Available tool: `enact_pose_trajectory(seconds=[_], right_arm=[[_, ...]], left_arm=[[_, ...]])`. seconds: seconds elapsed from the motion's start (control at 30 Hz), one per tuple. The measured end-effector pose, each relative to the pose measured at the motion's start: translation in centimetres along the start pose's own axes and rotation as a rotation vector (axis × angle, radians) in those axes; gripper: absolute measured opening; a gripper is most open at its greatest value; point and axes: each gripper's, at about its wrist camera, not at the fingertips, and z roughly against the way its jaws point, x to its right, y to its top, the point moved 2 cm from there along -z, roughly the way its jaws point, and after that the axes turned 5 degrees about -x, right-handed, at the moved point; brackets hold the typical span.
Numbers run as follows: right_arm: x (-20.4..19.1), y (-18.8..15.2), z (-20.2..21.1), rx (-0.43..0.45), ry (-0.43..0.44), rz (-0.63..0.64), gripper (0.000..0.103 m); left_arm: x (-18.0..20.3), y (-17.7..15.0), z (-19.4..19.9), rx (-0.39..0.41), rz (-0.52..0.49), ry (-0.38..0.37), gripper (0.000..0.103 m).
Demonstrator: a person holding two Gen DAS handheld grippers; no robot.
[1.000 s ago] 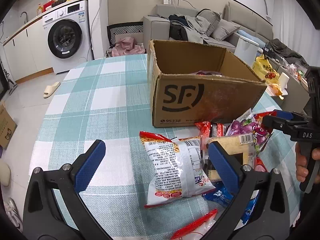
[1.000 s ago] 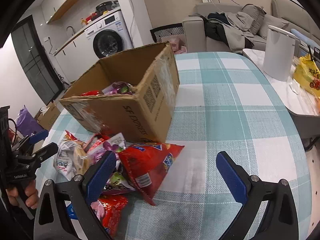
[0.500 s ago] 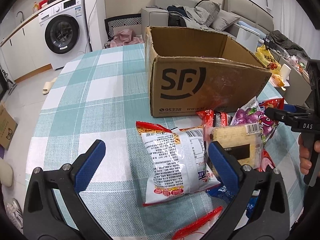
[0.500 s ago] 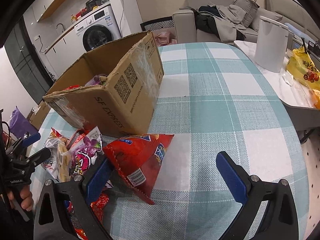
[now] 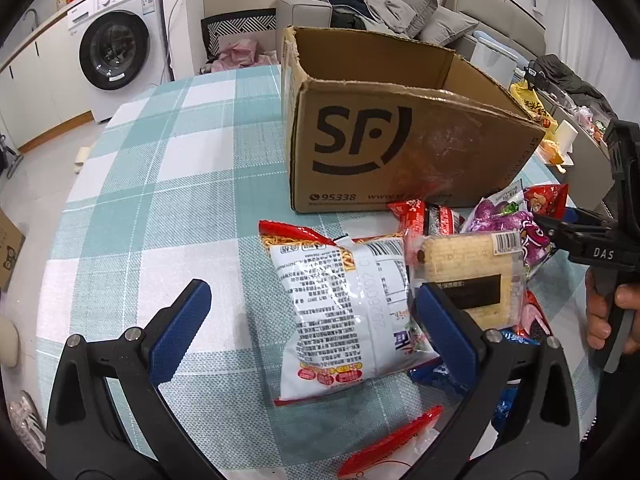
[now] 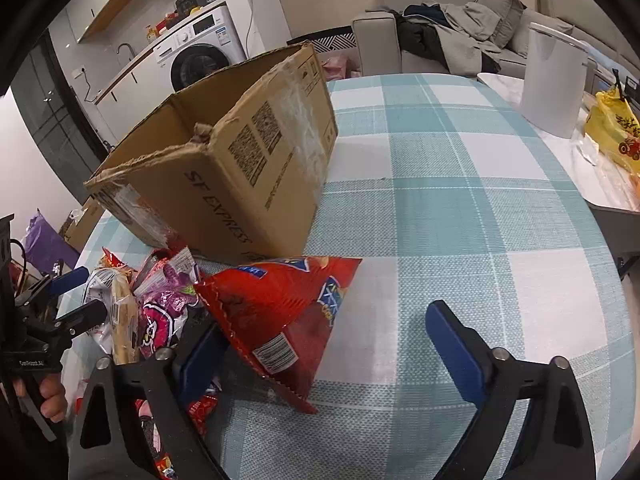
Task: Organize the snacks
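Observation:
An open SF cardboard box (image 5: 400,152) stands on the checked table, also in the right wrist view (image 6: 240,168). Snack packs lie in a pile in front of it. My left gripper (image 5: 316,332) is open, low over a white and red noodle bag (image 5: 348,300), its right pad beside a clear cracker pack (image 5: 468,268). My right gripper (image 6: 324,348) is open, straddling a red chip bag (image 6: 288,312). A purple candy bag (image 6: 164,312) lies left of the chip bag. The right gripper also shows at the left wrist view's right edge (image 5: 560,228).
A white bin (image 6: 556,80) and a yellow bag (image 6: 616,132) stand on a side table at the right. A sofa with clothes (image 5: 384,8) and a washing machine (image 5: 112,48) are behind. Checked tablecloth (image 6: 460,208) stretches right of the box.
Both grippers have moved down and forward toward the pile. The noodle bag and the red chip bag now lie between the open fingers. Nothing has been grasped.

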Motion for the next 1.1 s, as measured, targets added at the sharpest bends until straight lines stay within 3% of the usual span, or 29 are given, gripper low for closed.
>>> enact_pose_trajectory(seconds=[0.23, 0.3, 0.4, 0.6, 0.97, 1.1], right_arm=[[-0.3, -0.1, 0.2, 0.011, 0.050, 0.001, 0.078], [-0.4, -0.3, 0.2, 0.011, 0.073, 0.003, 0.068], [-0.7, -0.3, 0.4, 0.011, 0.102, 0.006, 0.055], [-0.9, -0.4, 0.8, 0.024, 0.102, 0.003, 0.045], [-0.2, -0.2, 1.6, 0.058, 0.096, -0.027, 0.043], [0.1, 0.0, 2.1, 0.078, 0.100, -0.040, 0.043]], left_arm=[[0.2, -0.1, -0.6, -0.021, -0.006, -0.031, 0.102], [0.3, -0.1, -0.7, -0.021, -0.011, -0.035, 0.101], [0.5, -0.3, -0.7, -0.022, -0.023, -0.044, 0.094], [0.9, -0.6, -0.8, -0.040, -0.036, -0.077, 0.077], [0.8, -0.5, -0.5, -0.036, -0.031, -0.111, 0.050], [0.5, -0.5, 0.0, -0.015, -0.022, -0.129, 0.047]])
